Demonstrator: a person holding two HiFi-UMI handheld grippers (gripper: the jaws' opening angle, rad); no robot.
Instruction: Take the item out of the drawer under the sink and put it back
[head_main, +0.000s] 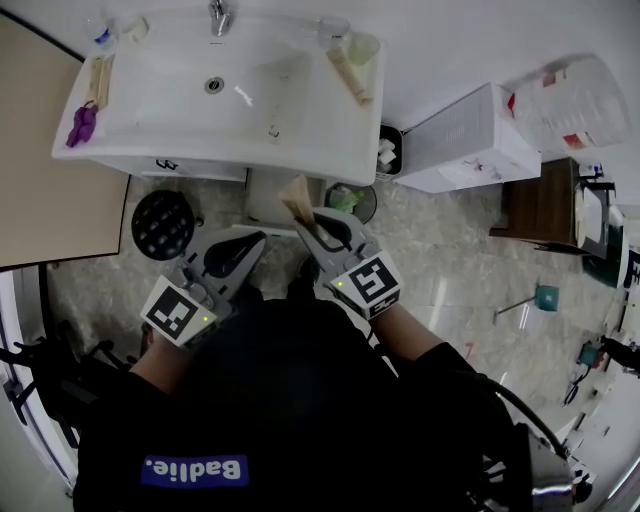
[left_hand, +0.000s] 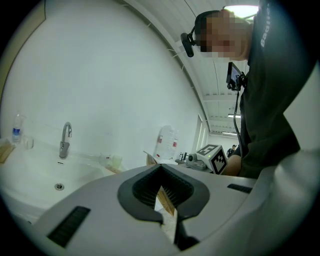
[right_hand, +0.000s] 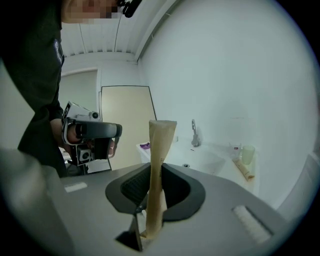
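Observation:
A tan, flat-ended tube (head_main: 297, 197) stands upright between the jaws of my right gripper (head_main: 312, 228), which is shut on its lower part. In the right gripper view the tube (right_hand: 161, 150) rises from that gripper (right_hand: 152, 202) in front of the basin. My left gripper (head_main: 248, 245) hangs beside it to the left, jaws together with nothing in them; the left gripper view shows the same for that gripper (left_hand: 167, 200). Both are just below the front edge of the white sink (head_main: 300, 160). A white cabinet part (head_main: 268, 195) shows under the sink; whether its drawer is open I cannot tell.
On the sink lie another tan tube (head_main: 350, 75), a pale cup (head_main: 362, 45) and a purple item (head_main: 82, 125). A black round bin (head_main: 162, 224) stands on the floor at the left. A white box (head_main: 470, 140) and a wooden stand (head_main: 545, 205) are at the right.

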